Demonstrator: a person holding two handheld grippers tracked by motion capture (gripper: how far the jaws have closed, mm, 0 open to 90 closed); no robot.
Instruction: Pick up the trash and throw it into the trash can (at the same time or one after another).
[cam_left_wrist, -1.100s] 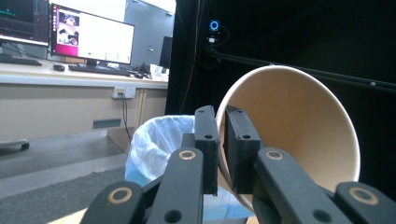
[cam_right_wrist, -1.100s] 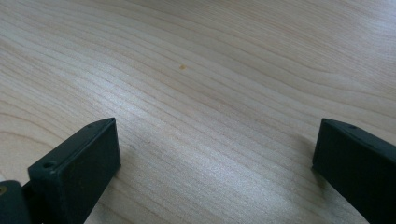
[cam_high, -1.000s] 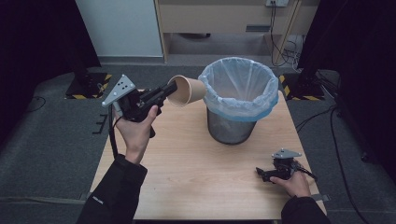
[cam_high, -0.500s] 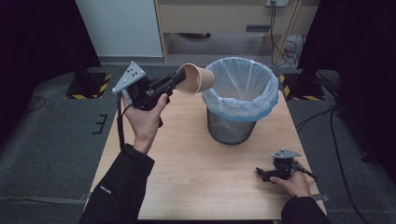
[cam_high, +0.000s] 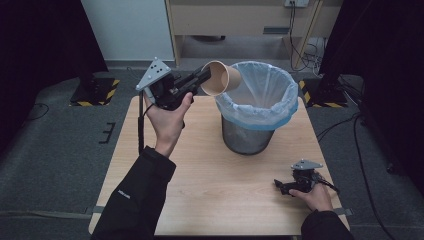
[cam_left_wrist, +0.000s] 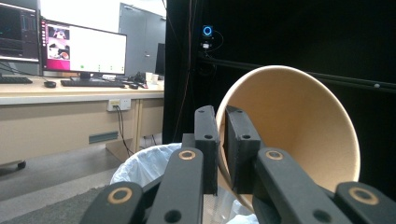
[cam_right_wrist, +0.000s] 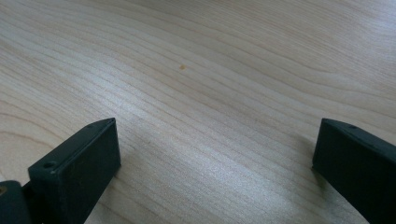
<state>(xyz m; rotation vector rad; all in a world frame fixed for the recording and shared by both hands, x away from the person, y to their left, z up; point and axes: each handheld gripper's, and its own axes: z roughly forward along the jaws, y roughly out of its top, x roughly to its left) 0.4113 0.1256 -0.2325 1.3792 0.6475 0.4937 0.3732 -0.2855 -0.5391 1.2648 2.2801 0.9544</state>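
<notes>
- One paper cup (cam_high: 221, 78), brown, tipped on its side, upper centre of the high view, at the left rim of the bin.
- One bin (cam_high: 255, 112), wire mesh, one pale blue bag lining it, standing on the desk (cam_high: 210, 175) at centre frame.
- Two claws:
  - left claw (cam_high: 204, 78), upper left of centre, raised above the desk, pinching the cup's wall with one jaw inside the cup and one outside, as its own view (cam_left_wrist: 223, 140) shows;
  - right claw (cam_high: 280, 186), lower right, resting on the desk, jaws spread wide with bare wood between them (cam_right_wrist: 212, 135).
- Two monitors (cam_left_wrist: 81, 49), upper left of the left claw's view.
</notes>
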